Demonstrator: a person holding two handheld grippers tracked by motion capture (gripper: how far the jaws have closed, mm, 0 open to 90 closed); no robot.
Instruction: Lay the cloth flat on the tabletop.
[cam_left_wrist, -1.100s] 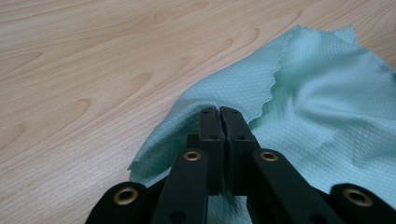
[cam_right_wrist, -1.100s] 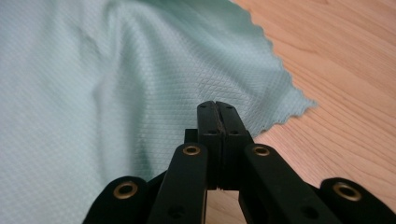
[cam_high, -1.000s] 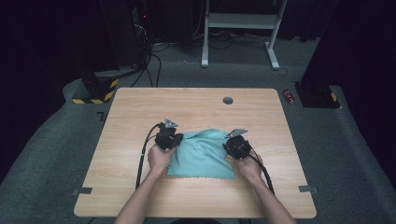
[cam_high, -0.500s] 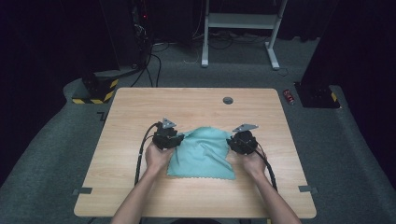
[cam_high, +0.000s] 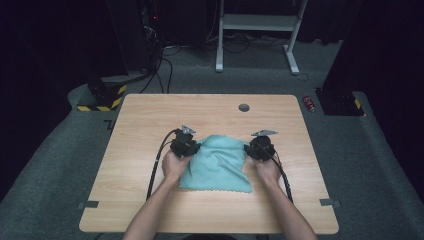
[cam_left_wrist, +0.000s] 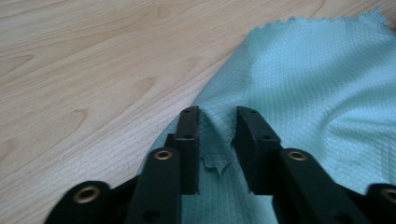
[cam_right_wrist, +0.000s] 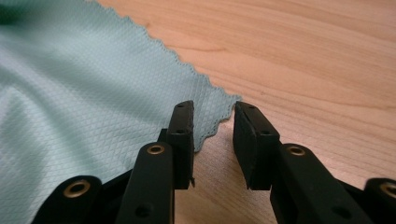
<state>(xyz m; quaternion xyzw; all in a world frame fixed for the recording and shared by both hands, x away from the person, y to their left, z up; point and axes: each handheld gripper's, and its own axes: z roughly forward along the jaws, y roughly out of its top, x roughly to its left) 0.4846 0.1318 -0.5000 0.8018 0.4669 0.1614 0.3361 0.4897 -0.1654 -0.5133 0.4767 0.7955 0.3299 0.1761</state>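
A teal waffle-weave cloth (cam_high: 217, 165) lies rumpled on the wooden table (cam_high: 145, 120), between the person's hands. My left gripper (cam_high: 192, 149) is at the cloth's far left corner. In the left gripper view its jaws (cam_left_wrist: 217, 116) stand apart with a raised fold of cloth (cam_left_wrist: 317, 79) between them; they have just been closing. My right gripper (cam_high: 252, 150) is at the far right corner. Its jaws (cam_right_wrist: 214, 112) are open and have just been opening, with the cloth's zigzag-edged corner (cam_right_wrist: 79, 84) lying loose between them on the wood.
A round grey grommet (cam_high: 244, 107) sits in the table near its far edge. On the floor are a small red object (cam_high: 310, 103), a yellow-and-black striped block (cam_high: 105, 95) and a white frame (cam_high: 257, 30). Bare wood surrounds the cloth.
Both hands have edged a little toward the far side, the right one also slightly rightward. The cloth's far corners have come down, and it lies more bunched between the grippers.
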